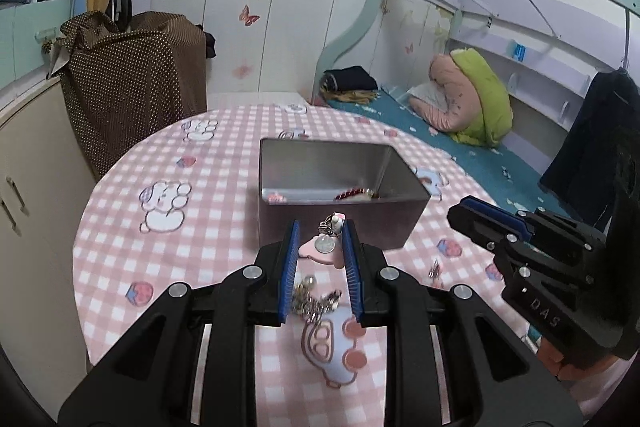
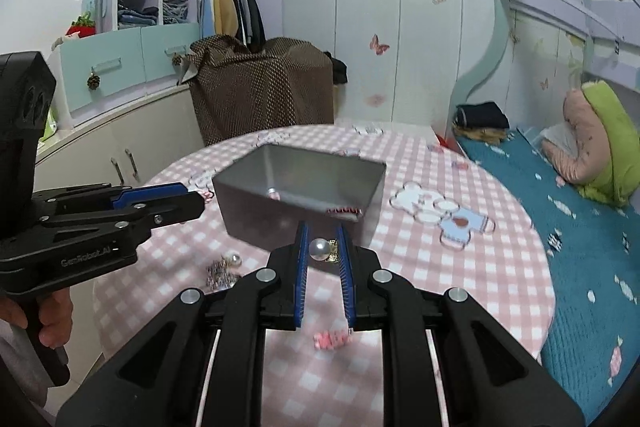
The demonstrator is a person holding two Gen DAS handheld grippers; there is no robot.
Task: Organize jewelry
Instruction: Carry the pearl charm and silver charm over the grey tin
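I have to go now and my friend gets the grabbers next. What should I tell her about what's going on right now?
Left gripper: shut on a pink charm with a silver tag, held in front of the tin.
Right gripper: shut on a pearl piece, also just short of the tin.
Tin: open, in the middle of the table. A red striped piece already lies inside.
Left to do: drop both held pieces in, then pick up the silver and pearl tangle on the cloth. Another small piece lies by the tin's right side.
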